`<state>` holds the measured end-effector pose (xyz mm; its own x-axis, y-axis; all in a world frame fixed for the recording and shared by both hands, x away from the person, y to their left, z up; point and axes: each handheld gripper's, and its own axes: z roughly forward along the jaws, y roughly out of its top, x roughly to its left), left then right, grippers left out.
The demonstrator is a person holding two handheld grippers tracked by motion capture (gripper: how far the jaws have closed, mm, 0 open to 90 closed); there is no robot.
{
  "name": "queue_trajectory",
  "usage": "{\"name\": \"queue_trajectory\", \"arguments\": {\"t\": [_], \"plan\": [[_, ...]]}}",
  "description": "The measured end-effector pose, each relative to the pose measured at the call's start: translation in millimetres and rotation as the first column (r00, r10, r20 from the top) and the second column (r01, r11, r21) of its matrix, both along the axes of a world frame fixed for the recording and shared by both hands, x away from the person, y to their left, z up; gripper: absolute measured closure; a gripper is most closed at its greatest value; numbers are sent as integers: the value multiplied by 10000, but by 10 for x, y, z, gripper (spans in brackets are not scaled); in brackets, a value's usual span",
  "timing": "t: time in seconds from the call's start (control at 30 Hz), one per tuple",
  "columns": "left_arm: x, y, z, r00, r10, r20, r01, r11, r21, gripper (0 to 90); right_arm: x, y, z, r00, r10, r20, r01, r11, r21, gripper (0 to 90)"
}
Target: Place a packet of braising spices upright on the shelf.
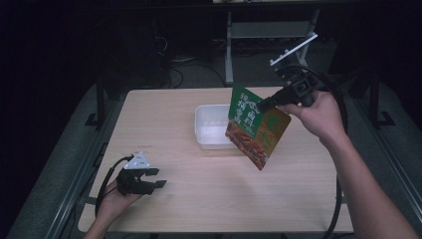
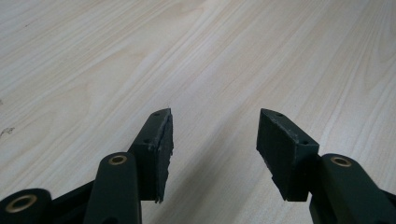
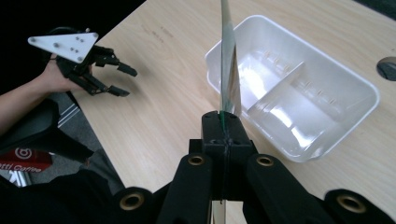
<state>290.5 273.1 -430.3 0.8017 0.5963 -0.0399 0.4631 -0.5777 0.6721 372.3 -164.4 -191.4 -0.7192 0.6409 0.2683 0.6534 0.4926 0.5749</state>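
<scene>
Right tongs clamp the upper edge of a green-and-orange snack pouch, jaws pressed flat together on the film with no gap between them, and hold it hanging in the air above the tabletop; in the right gripper view the pouch runs edge-on straight out from the closed jaws, thin as a blade. Beyond and below the tongs, the pouch's lower corner dangles just in front of a white divided tray, partly overlapping its near rim as seen from the high view; whether it hangs over the tray or short of it cannot be told. From the right gripper view the tray lies just to the right of the pouch's edge, its two compartments empty

Judged by the way it hangs flat from a single pinch, the pouch looks light and pliable, with a glossy film that could slide under a loose grip; the flat sealed top border, where the tongs now bite, seems the safest place to take it, since squeezing the filled body might crush the contents

Left tongs rest low near the tabletop, well apart from pouch and tray, jaws spread wide and holding nothing; the left gripper view shows bare wood between them
</scene>
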Motion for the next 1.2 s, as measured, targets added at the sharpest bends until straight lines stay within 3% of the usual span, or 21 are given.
{"name": "queue_trajectory", "arguments": {"t": [0.7,1.2], "plan": [[7,45,9,9999,115,31,-114,9998,-190,451,325,-2,80,9970,-762,147,768,9960,-458,900],[4,57,22,9997,183,142,-179,9993,-316,446,621,-62,-23,9890,-1468,170,1475,9875,-549,900]]}}
